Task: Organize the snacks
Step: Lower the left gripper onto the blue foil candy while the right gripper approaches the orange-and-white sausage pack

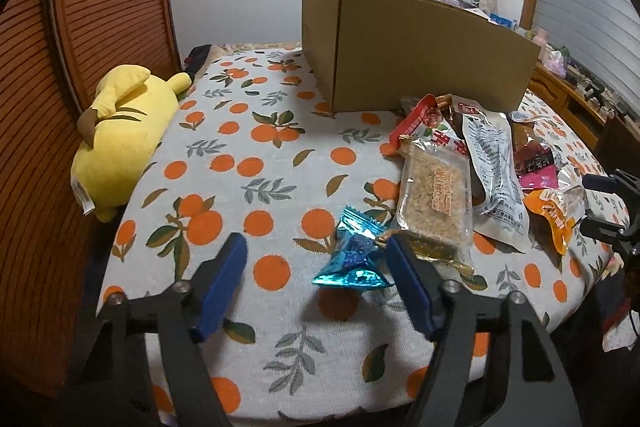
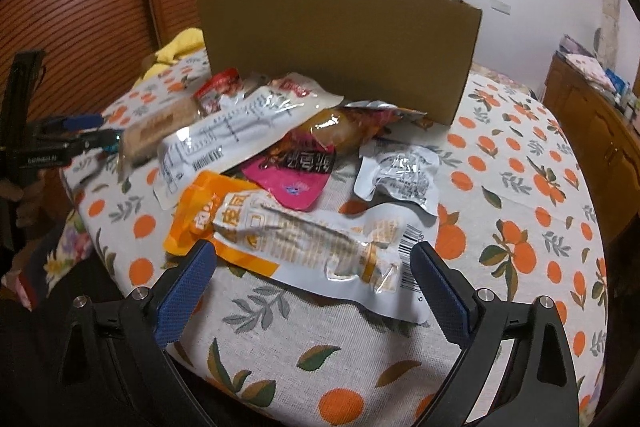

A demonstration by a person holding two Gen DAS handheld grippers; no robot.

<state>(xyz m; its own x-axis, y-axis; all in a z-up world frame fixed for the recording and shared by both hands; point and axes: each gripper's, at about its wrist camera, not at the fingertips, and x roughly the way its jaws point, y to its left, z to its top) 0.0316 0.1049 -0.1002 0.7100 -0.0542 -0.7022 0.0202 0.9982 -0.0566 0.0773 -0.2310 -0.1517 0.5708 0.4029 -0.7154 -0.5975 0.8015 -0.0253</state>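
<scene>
From the left wrist view, nothing looks sorted yet: your pile of mixed foil and plastic snack packets (image 1: 472,171) lies loose on the orange-print cloth of the counter (image 1: 248,163), just near of the brown cardboard box (image 1: 420,51), whose inside you cannot see. Your left tool (image 1: 316,259) is spread, with the shiny blue foil candy wrapper (image 1: 352,259) between its pads and unpinched. A yellow plush toy (image 1: 120,139) lies far left.

From the right wrist view, your right tool (image 2: 312,263) stands wide around the orange-and-white crinkled vacuum pouch (image 2: 288,239), nearest of the heap, not gripping. By my judgement, every packet still needs placing.
</scene>
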